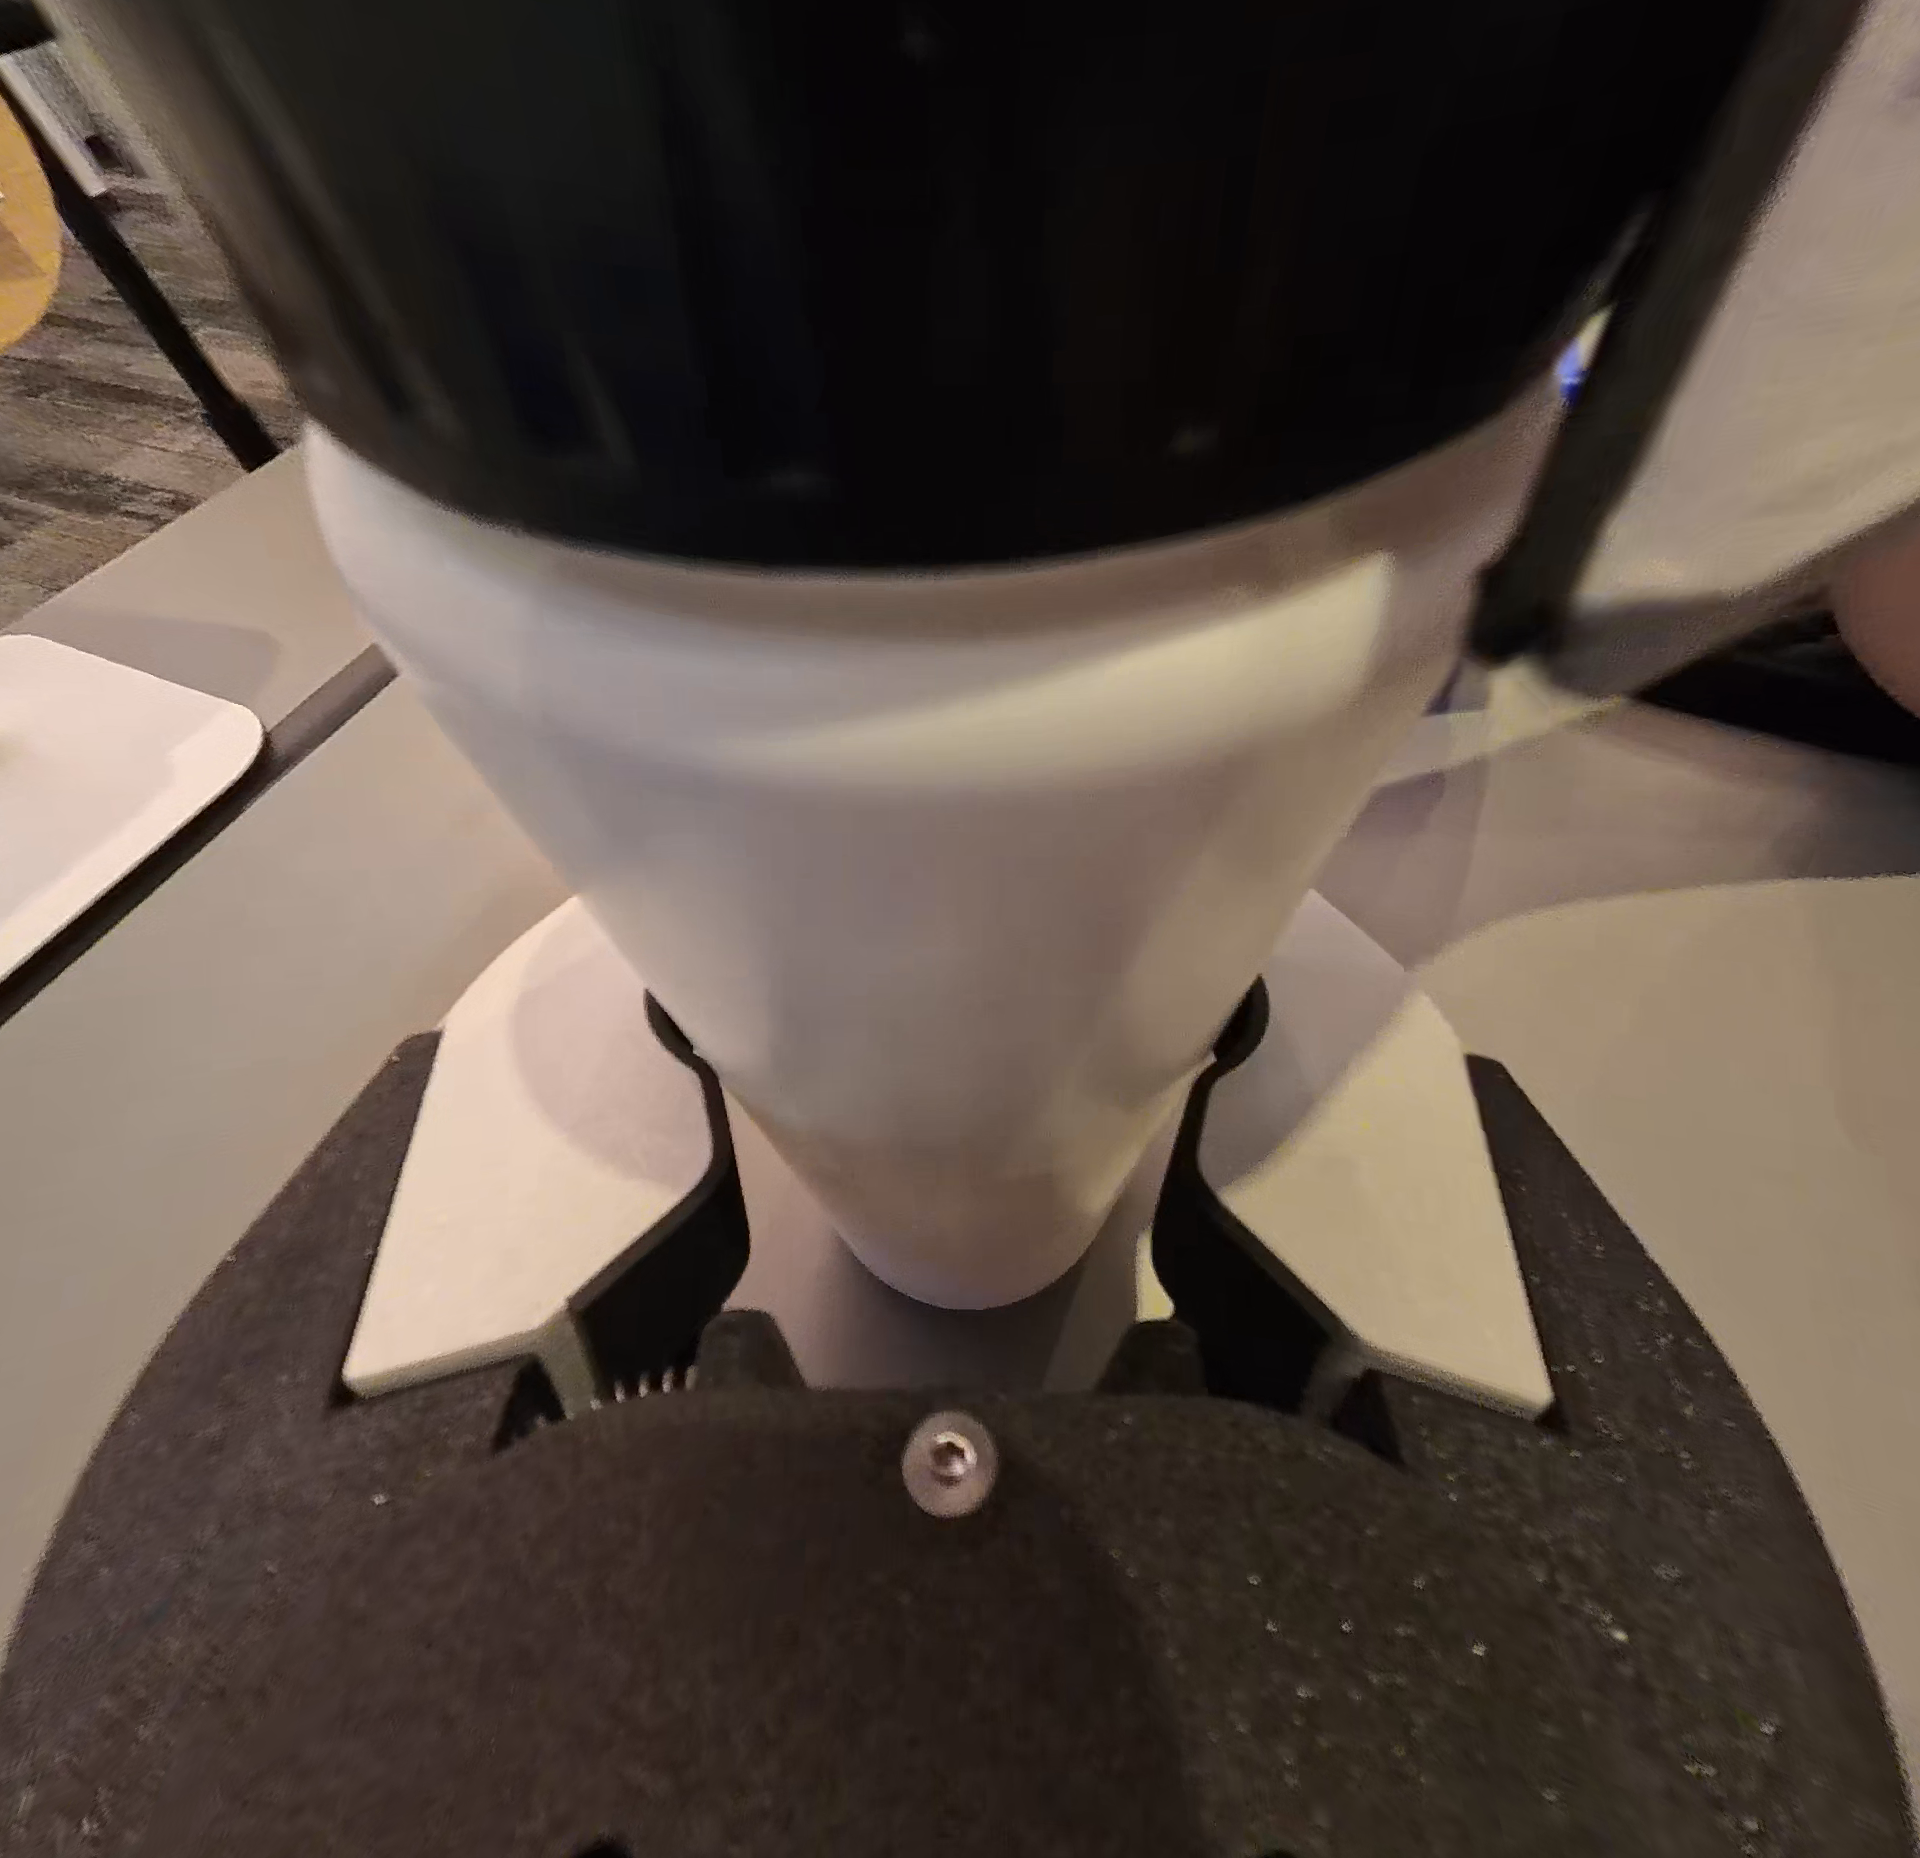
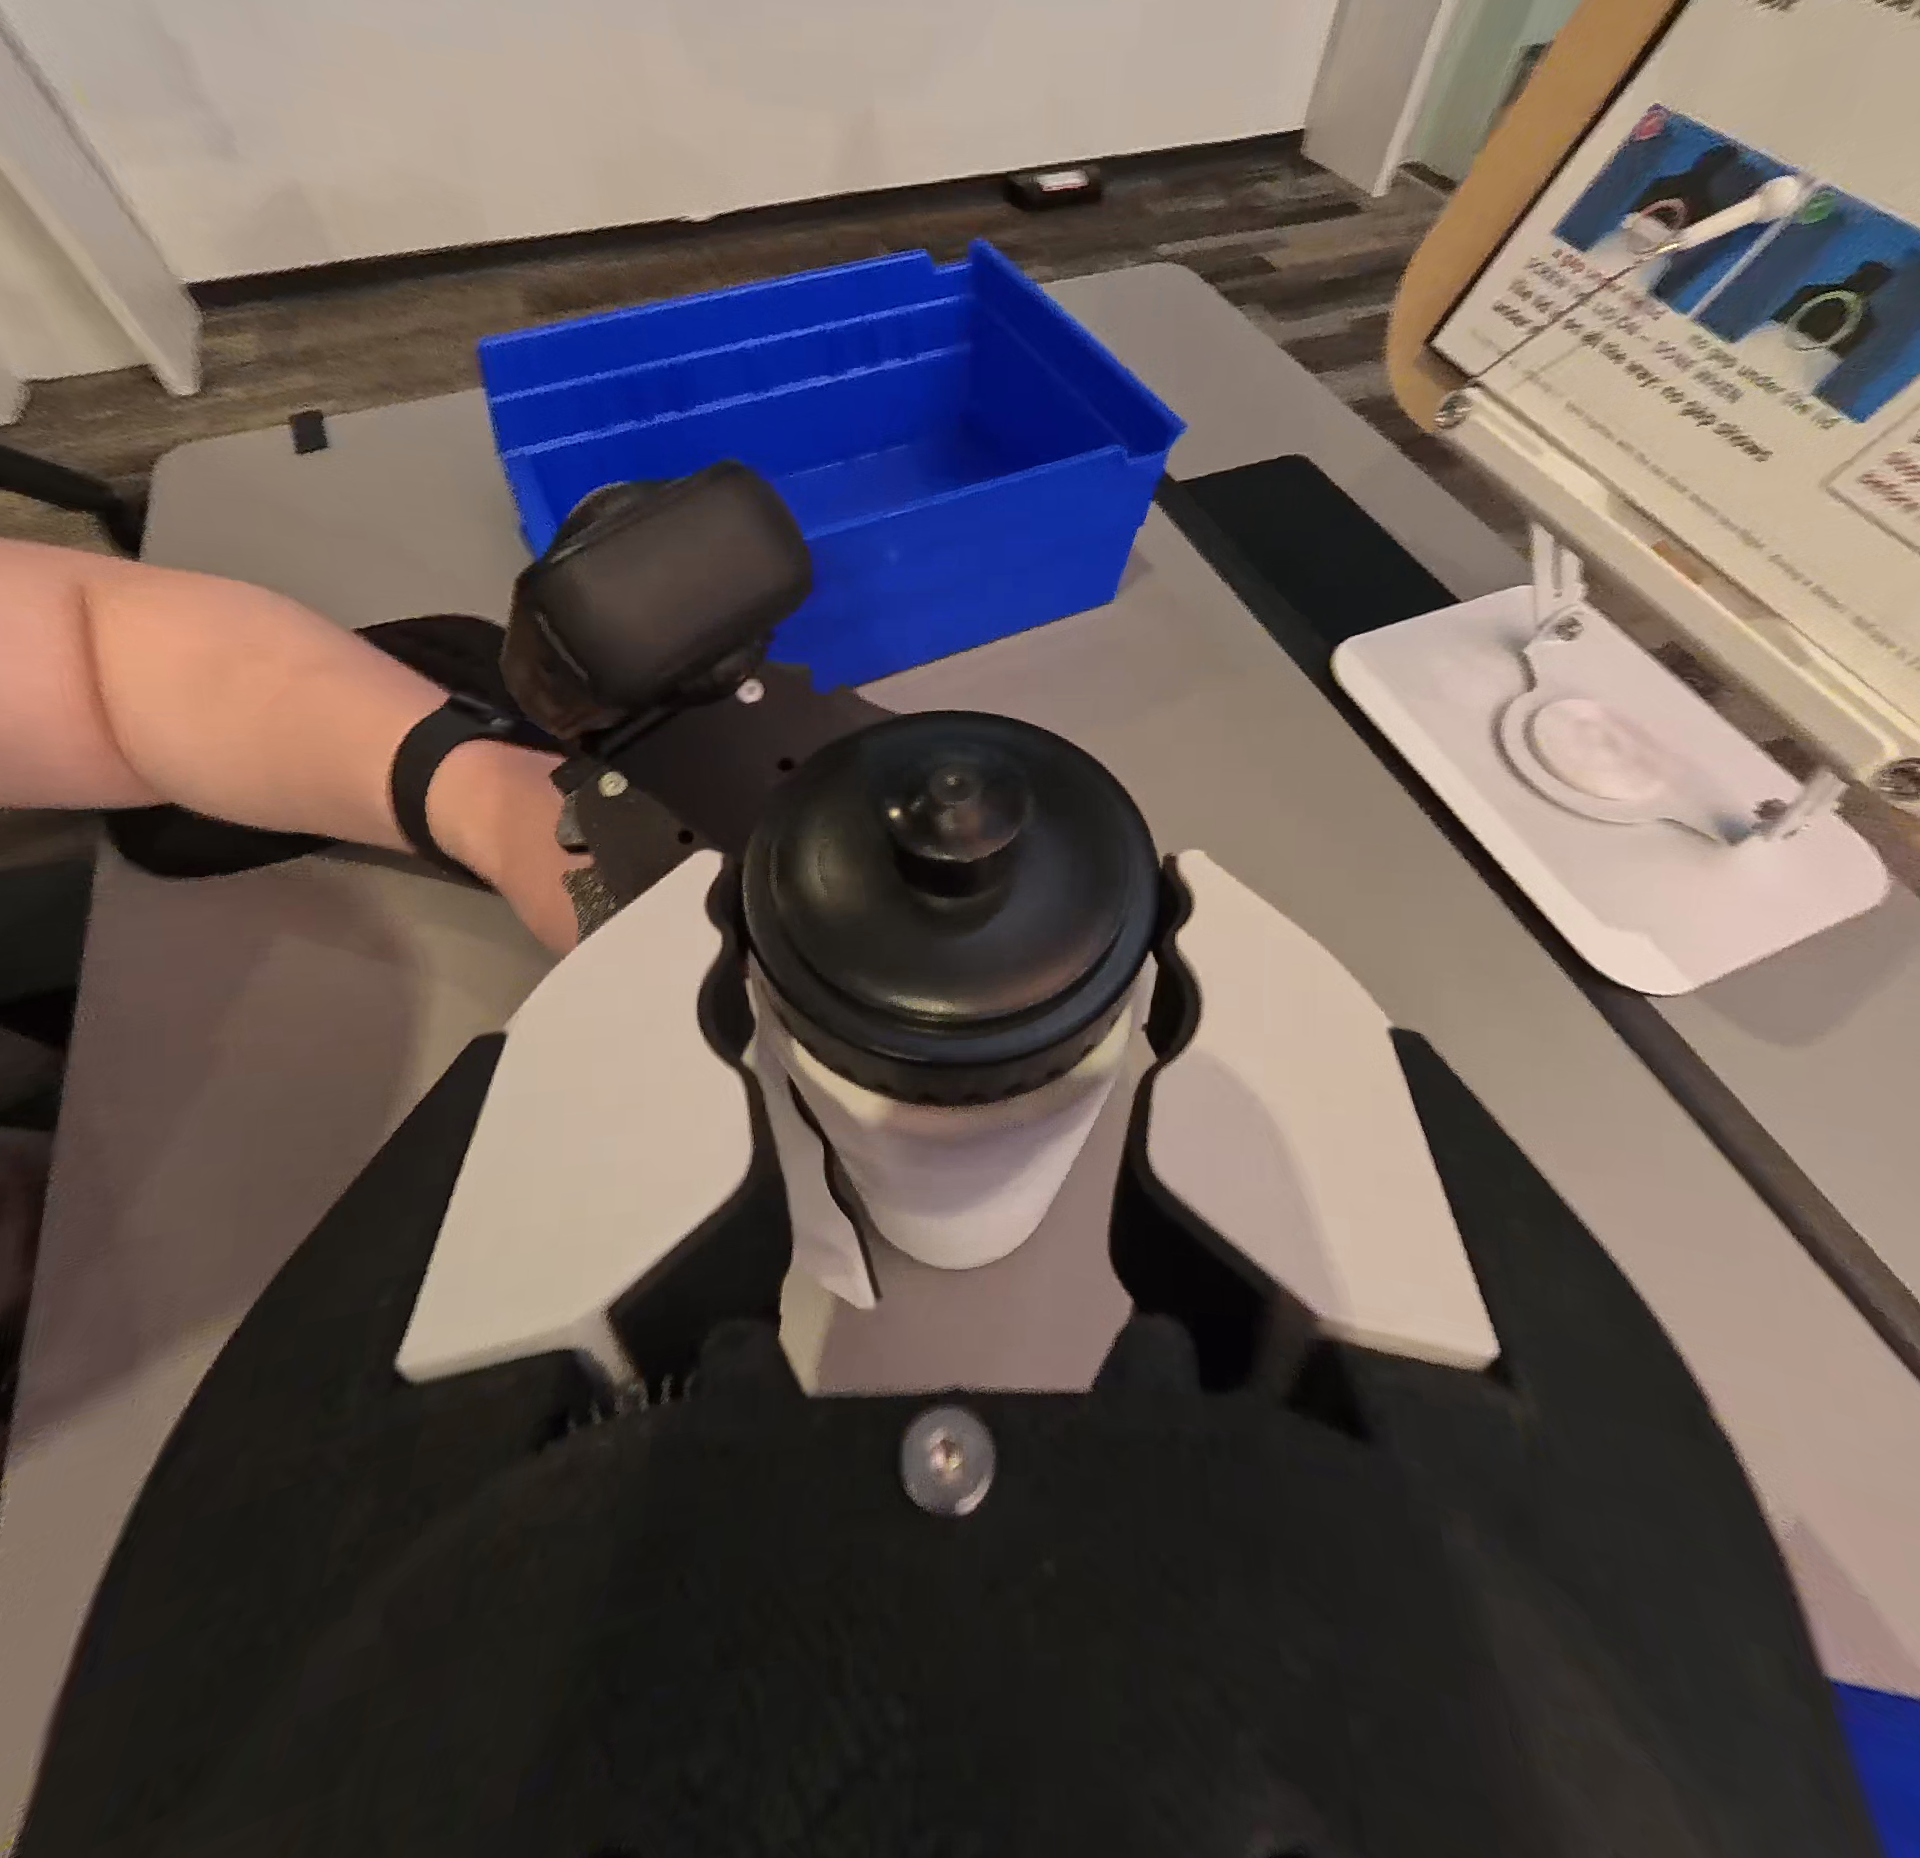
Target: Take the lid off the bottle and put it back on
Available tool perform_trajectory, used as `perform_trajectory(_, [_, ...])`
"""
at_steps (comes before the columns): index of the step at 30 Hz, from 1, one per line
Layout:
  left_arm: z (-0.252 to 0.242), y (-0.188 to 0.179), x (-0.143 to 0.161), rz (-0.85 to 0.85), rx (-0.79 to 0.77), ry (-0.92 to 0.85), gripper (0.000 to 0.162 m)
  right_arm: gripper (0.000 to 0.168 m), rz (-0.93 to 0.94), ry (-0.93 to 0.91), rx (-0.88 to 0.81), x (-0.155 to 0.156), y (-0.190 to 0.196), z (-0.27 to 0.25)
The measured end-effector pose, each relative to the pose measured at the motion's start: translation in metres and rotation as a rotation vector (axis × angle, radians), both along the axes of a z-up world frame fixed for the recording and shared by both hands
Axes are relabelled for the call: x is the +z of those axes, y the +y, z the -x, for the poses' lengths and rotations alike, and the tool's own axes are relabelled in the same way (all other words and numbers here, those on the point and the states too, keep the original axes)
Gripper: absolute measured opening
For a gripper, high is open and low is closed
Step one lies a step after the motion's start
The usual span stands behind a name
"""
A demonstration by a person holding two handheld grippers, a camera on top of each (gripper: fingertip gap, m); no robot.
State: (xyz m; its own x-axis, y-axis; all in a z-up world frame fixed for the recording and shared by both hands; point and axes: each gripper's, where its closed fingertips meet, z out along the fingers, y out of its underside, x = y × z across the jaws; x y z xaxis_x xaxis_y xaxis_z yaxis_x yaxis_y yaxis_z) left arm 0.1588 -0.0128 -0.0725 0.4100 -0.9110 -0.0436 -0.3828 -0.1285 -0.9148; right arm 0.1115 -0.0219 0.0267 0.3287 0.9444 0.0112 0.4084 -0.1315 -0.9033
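Observation:
A white bottle stands upright on the grey table with a black lid on it. My left gripper is shut on the bottle's lower body. In the right wrist view I look down on the lid, which has a spout, and on the white bottle below it. My right gripper is shut on the lid, one finger on each side of its rim. The left gripper's black body and a person's arm reach in from the left.
An empty blue bin sits behind the bottle. At the right a white stand base holds a tilted board with an instruction sheet. The same base shows at the left in the left wrist view.

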Motion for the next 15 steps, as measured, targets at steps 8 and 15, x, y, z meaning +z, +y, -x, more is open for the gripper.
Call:
perform_trajectory(8, [-0.025,-0.051,0.000,-0.008,-0.314,-0.013,0.098,0.077,0.018,0.123,0.522,0.003,-0.050,-0.018])
perform_trajectory(15, [-0.013,-0.022,0.000,0.000,-0.144,-0.009,0.098,0.088,0.046,0.199,0.277,0.022,-0.022,-0.009])
